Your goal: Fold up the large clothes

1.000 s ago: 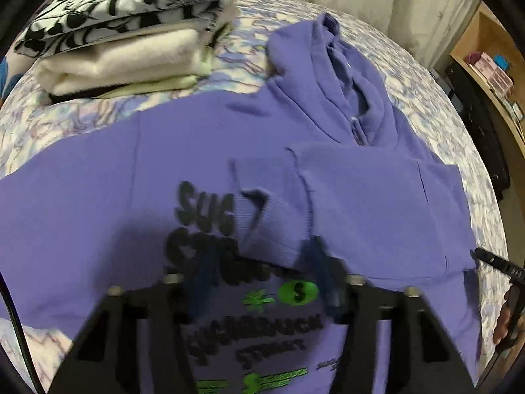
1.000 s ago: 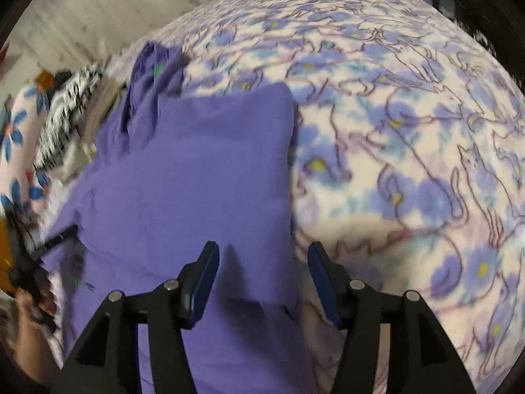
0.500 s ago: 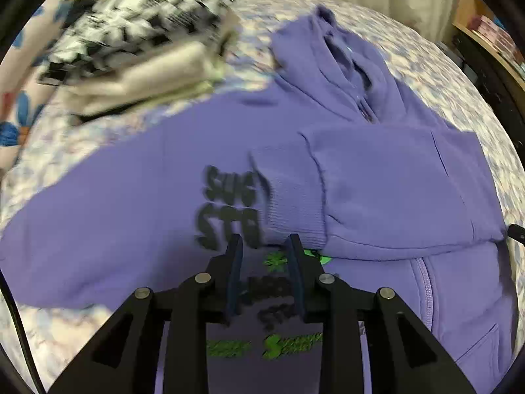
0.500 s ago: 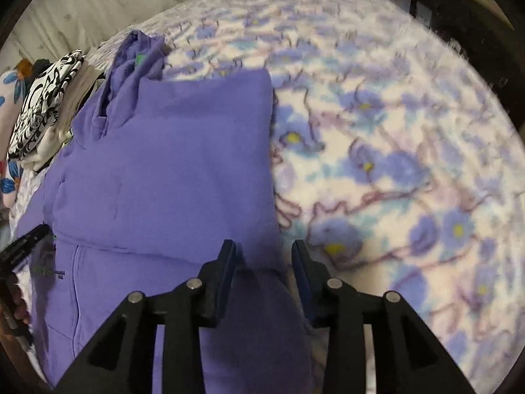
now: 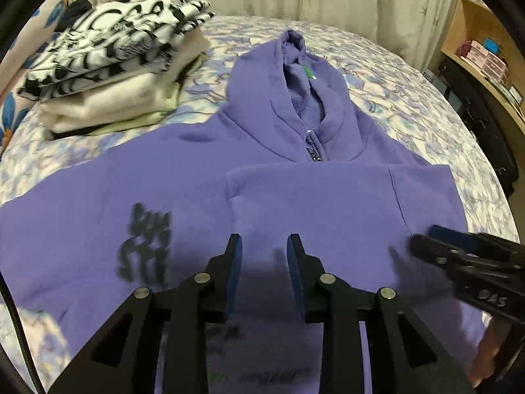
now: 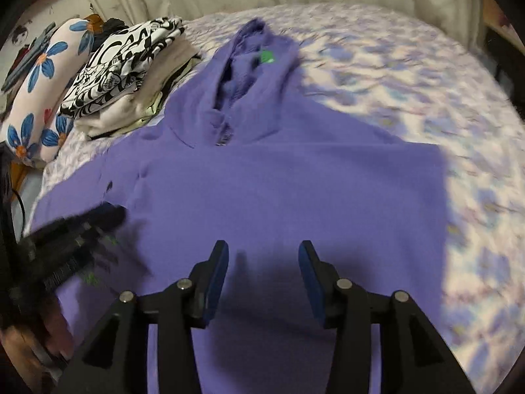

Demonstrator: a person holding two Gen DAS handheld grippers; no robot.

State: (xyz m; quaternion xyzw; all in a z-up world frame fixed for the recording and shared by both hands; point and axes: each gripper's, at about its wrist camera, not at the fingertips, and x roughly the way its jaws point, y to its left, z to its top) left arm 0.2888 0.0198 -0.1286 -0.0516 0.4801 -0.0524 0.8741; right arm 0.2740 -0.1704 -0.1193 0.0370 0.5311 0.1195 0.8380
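Observation:
A purple zip hoodie (image 5: 295,197) lies flat on the bed, hood pointing away, with dark print on its left part. Its right sleeve is folded across the chest (image 5: 344,203). It also shows in the right wrist view (image 6: 295,190). My left gripper (image 5: 264,246) hovers above the hoodie's middle, its jaws partly open and empty. My right gripper (image 6: 262,252) hovers above the hoodie's lower part, open and empty. The right gripper also shows at the right edge of the left wrist view (image 5: 426,243), and the left gripper, blurred, at the left of the right wrist view (image 6: 108,213).
A stack of folded clothes (image 5: 111,65), black-and-white patterned on top, sits on the bed at the far left. A floral pillow (image 6: 36,92) lies beyond it. The floral bedspread (image 6: 426,98) stretches to the right. A shelf (image 5: 485,59) stands at the far right.
Both grippers have pulled back and tilted up, so the whole hoodie is in view. My left gripper narrowed, then opened slightly. My right gripper narrowed, then opened wider. The right sleeve lies where it was folded.

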